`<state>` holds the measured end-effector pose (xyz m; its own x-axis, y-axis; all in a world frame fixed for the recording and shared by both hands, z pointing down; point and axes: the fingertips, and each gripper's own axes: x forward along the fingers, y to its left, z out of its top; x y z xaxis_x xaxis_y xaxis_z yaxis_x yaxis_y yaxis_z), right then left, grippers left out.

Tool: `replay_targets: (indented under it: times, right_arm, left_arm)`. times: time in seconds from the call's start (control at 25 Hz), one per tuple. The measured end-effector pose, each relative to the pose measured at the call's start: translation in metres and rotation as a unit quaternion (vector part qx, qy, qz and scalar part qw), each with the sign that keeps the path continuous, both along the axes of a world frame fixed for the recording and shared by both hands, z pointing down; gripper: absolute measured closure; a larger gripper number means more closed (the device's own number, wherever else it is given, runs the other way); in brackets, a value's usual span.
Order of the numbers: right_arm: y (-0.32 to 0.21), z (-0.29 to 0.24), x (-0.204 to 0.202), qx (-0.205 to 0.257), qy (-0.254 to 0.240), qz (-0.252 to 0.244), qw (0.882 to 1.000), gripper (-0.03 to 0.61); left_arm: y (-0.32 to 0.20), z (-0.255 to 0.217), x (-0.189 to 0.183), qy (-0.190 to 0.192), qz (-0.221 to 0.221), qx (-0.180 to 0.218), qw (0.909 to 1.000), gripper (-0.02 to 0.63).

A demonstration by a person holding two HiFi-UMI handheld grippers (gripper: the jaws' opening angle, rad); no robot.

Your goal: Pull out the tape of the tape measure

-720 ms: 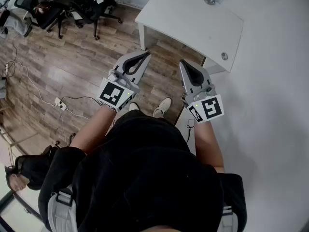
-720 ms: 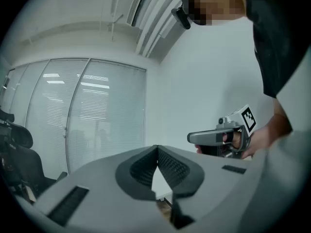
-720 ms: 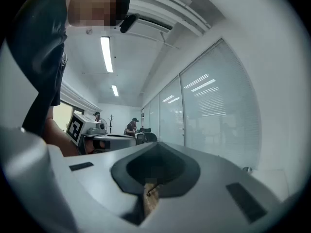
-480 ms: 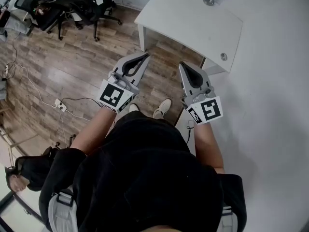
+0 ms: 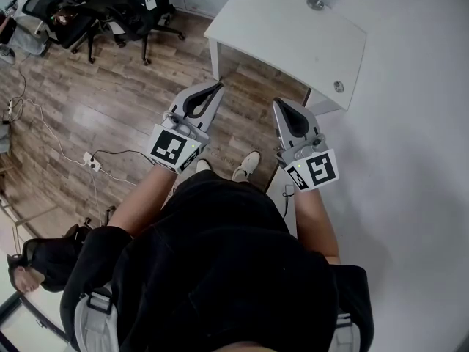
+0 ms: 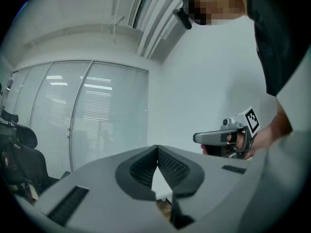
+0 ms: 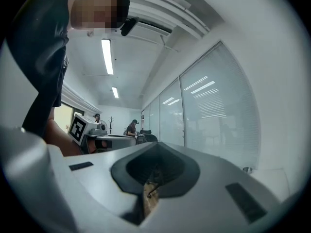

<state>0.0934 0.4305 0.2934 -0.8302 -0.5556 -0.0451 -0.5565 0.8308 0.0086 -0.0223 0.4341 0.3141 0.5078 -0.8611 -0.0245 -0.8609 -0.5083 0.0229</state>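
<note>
No tape measure can be made out in any view. Two small round grey objects [image 5: 315, 3] [image 5: 338, 86] lie on the white table [image 5: 293, 39], too small to identify. My left gripper [image 5: 218, 84] is held level in the air above the wooden floor, short of the table's near edge, with its jaws shut on nothing [image 6: 157, 147]. Beside it my right gripper [image 5: 278, 101] is also level and shut, with nothing between its jaws [image 7: 158, 144]. Each gripper view shows the other gripper off to the side, held in a hand.
Black office chairs [image 5: 110, 6] stand at the far left. A power strip with cables [image 5: 89, 158] lies on the floor at left. A white wall [image 5: 410, 160] is close on the right. Glass partitions with blinds [image 7: 214, 115] lie ahead, and people stand far off [image 7: 131, 127].
</note>
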Motion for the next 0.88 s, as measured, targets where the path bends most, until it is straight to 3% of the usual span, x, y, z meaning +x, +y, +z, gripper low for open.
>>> replay_targets:
  times: [0.16,0.52,0.68,0.88]
  right_arm:
    - [0.003,0.005,-0.001,-0.006,0.004,-0.006,1.0,0.575]
    - [0.005,0.006,-0.006,0.001,0.008,-0.001,1.0,0.554]
    - [0.005,0.006,-0.004,-0.003,0.003,0.001,1.0,0.479]
    - [0.003,0.002,-0.002,-0.002,-0.003,0.006,1.0,0.375]
  left_arm:
    - [0.007,-0.009,0.001,0.001,0.005,0.018,0.9998,0.603]
    - [0.013,-0.003,-0.004,0.001,0.008,0.006,1.0,0.603]
    - [0.016,-0.001,-0.006,-0.001,0.009,0.005,0.9999,0.546]
    - [0.012,-0.003,-0.014,0.0,-0.004,0.006,1.0,0.374]
